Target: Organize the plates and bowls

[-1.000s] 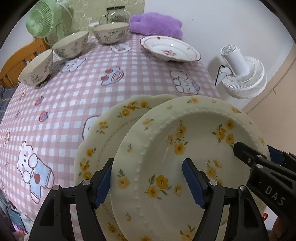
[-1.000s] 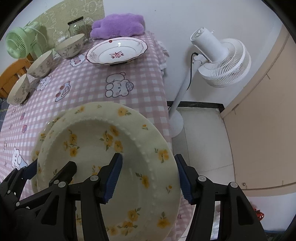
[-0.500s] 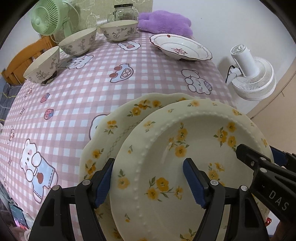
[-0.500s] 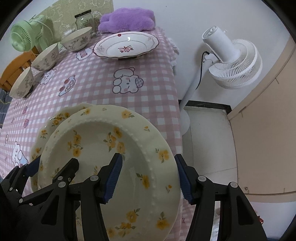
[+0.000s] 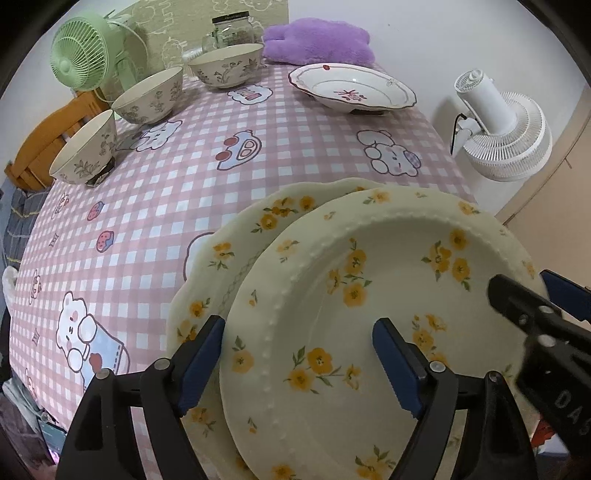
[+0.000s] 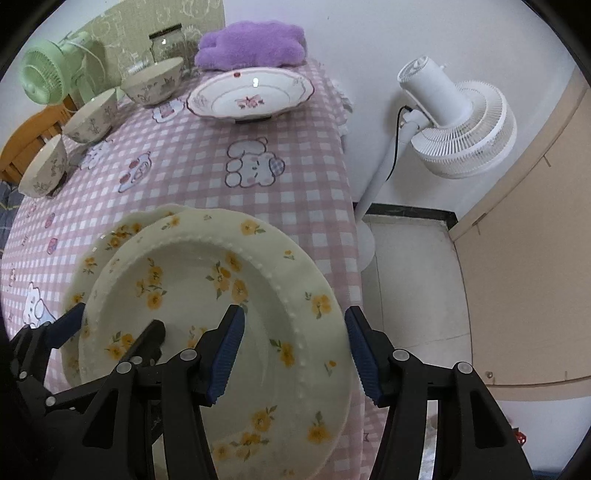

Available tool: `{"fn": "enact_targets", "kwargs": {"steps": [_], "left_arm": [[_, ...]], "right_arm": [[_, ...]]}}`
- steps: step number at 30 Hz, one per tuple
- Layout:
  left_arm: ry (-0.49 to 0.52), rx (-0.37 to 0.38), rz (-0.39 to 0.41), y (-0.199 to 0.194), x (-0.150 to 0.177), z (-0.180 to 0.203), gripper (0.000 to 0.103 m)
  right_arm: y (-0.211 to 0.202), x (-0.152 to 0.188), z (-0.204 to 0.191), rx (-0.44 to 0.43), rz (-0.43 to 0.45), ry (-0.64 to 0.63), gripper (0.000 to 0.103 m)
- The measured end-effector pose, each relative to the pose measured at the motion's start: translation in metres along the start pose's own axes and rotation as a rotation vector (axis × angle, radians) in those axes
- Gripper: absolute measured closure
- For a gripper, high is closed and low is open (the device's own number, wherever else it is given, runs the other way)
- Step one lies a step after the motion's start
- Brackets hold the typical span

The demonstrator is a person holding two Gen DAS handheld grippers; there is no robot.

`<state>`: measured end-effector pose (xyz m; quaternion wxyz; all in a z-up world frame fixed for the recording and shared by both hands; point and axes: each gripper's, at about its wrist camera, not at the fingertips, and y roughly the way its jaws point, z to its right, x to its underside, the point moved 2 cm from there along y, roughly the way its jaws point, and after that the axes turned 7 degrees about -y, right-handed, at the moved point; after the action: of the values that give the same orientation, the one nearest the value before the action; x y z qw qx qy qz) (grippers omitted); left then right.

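Note:
A cream plate with yellow flowers [image 5: 369, 295] lies tilted on a second scalloped flowered plate [image 5: 229, 266] at the table's near right corner. My left gripper [image 5: 297, 354] is open, its jaws astride the top plate's left rim. My right gripper [image 6: 293, 347] is open, its jaws astride the same plate's [image 6: 207, 295] right rim. A white plate with a red flower [image 5: 351, 86] sits far right; it also shows in the right wrist view [image 6: 251, 96]. Three patterned bowls [image 5: 149, 96] stand in a row along the far left.
The table has a pink checked cloth [image 5: 207, 155]. A green desk fan [image 5: 79, 61], a glass jar [image 5: 232, 29] and a purple plush [image 5: 317, 42] stand at the back. A white floor fan [image 6: 454, 122] stands off the right edge. A wooden chair [image 5: 40, 147] is at the left.
Both grippers have risen and tipped slightly, so more of the far table shows. The top plate stays between the open jaws, over the lower plate.

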<state>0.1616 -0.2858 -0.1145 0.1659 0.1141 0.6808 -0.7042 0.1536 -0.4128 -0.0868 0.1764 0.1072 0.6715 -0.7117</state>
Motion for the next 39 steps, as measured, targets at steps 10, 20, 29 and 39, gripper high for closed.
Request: {"fn": "enact_targets", "kwargs": {"steps": [10, 20, 29, 39], "left_arm": [[0.003, 0.041, 0.004, -0.011, 0.0, -0.012, 0.02], [-0.019, 0.023, 0.009, -0.013, 0.0, -0.021, 0.02], [-0.029, 0.014, -0.005, -0.018, 0.004, -0.033, 0.02], [0.062, 0.114, 0.041, -0.042, -0.014, -0.048, 0.012]], "right_arm": [[-0.007, 0.007, 0.006, 0.027, 0.003, 0.035, 0.074], [0.001, 0.003, -0.007, 0.025, -0.005, 0.003, 0.074], [0.005, -0.002, -0.015, -0.001, 0.001, 0.007, 0.073], [-0.024, -0.012, -0.035, -0.046, 0.07, 0.081, 0.033]]}}
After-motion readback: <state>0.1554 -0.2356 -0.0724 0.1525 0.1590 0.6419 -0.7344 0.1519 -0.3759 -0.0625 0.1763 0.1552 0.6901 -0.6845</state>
